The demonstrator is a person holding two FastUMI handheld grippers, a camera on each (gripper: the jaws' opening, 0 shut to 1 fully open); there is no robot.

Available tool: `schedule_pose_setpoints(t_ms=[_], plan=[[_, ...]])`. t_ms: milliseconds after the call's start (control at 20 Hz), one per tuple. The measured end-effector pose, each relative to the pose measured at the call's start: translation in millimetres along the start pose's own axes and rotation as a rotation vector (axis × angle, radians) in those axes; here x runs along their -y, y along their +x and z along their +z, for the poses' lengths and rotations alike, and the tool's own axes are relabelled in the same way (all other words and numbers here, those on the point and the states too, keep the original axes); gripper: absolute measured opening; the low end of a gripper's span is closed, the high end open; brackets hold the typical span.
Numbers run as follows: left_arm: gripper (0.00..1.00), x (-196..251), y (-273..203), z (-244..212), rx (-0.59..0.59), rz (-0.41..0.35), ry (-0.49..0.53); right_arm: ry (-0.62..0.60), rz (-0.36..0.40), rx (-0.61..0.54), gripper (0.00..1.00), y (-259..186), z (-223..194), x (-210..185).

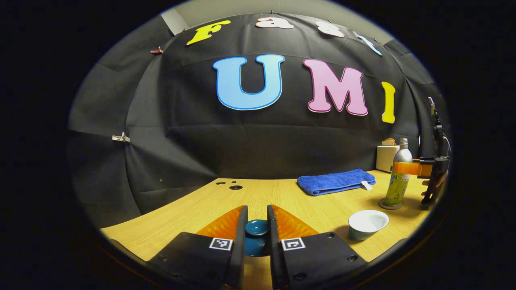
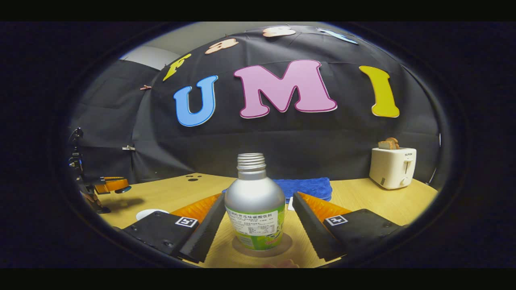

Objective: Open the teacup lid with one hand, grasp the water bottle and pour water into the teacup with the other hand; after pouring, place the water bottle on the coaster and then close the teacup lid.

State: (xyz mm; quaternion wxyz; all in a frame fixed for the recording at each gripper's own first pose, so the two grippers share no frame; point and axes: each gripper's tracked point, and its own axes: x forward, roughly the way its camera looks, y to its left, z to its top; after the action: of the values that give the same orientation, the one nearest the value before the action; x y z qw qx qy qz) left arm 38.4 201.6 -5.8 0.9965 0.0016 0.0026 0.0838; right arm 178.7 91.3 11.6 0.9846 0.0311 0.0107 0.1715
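My left gripper (image 1: 257, 212) is shut on the dark teal teacup lid (image 1: 257, 230), holding it above the table, left of the cup. The white teacup (image 1: 367, 224) stands uncovered on the table, and its rim (image 2: 151, 213) shows low at the left in the right gripper view. The silver bottle with a green label (image 2: 254, 205) stands upright and capless on a round coaster (image 2: 262, 246). My right gripper (image 2: 258, 197) is open around the bottle, with a small gap at the right finger. From the left gripper view, the right gripper (image 1: 405, 168) sits at the bottle's (image 1: 399, 177) shoulder.
A folded blue towel (image 1: 336, 181) lies at the back of the wooden table (image 1: 282, 197). A white toaster (image 2: 393, 167) with toast in it stands at the back right. The left gripper with the lid (image 2: 115, 185) hovers at the far left.
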Motion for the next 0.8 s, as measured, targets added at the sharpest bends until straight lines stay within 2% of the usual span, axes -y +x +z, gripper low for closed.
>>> schedule_pose_setpoints(t_ms=[150,350,550,700,800], plan=[[0.3,0,0,0,0.0,0.0,0.0,-0.028,0.029,-0.005,0.99,-20,-3,-10],[0.3,5,-2,-1,-0.001,-0.012,-0.001,-0.12,0.004,0.013,0.99,-53,-2,-4],[0.3,25,-5,0,0.002,-0.07,0.0,-0.186,-0.024,0.079,0.98,-90,14,1],[0.3,51,-8,1,0.003,-0.111,-0.001,-0.158,-0.013,0.086,0.98,-107,7,-6],[0.3,83,-10,3,0.005,-0.173,0.0,-0.147,-0.022,0.064,0.98,-110,0,-5]])
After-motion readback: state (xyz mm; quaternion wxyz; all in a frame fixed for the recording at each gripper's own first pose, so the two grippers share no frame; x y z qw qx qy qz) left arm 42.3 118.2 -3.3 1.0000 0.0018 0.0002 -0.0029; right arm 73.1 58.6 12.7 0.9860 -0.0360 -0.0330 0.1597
